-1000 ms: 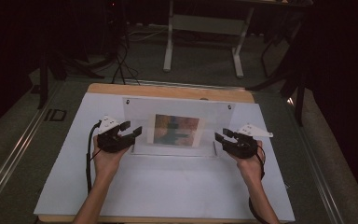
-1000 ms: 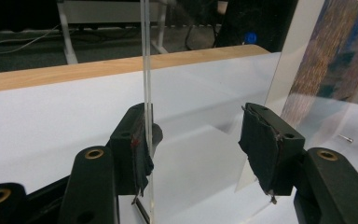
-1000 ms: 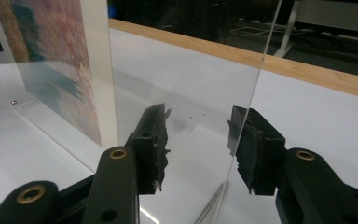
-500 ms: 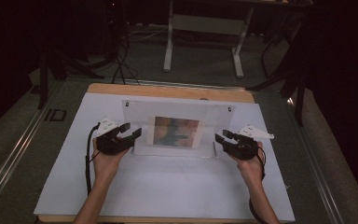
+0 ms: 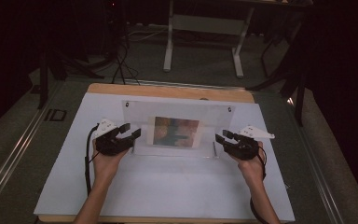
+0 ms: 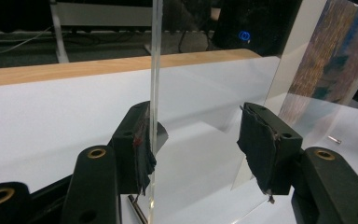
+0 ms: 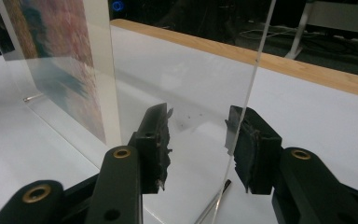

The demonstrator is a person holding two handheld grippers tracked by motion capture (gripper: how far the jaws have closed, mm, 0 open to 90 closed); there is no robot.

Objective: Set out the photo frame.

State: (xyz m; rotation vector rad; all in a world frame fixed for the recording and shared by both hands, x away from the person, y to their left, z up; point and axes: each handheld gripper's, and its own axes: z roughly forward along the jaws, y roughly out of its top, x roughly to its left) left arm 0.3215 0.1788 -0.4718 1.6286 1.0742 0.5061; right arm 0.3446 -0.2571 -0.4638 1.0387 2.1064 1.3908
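Observation:
A clear acrylic panel (image 5: 177, 112) stands upright on the white table (image 5: 168, 191), with a colourful picture (image 5: 176, 132) in its middle. My left gripper (image 5: 131, 130) is at the panel's left edge, my right gripper (image 5: 223, 136) at its right edge. In the left gripper view the panel's edge (image 6: 156, 70) runs beside one pad (image 6: 140, 147), while the other pad stands well apart, so the left gripper (image 6: 200, 144) is open. In the right gripper view the panel's edge (image 7: 249, 88) passes between the jaws, close to one pad (image 7: 247, 144). The right gripper (image 7: 198, 140) is open, and its jaws have just been closing a little.
The white sheet covers a wooden tabletop whose far edge (image 5: 168, 91) shows behind the panel. Beyond it are a dark floor, cables and the legs of a stand (image 5: 203, 46). The person's forearms come in from the bottom edge.

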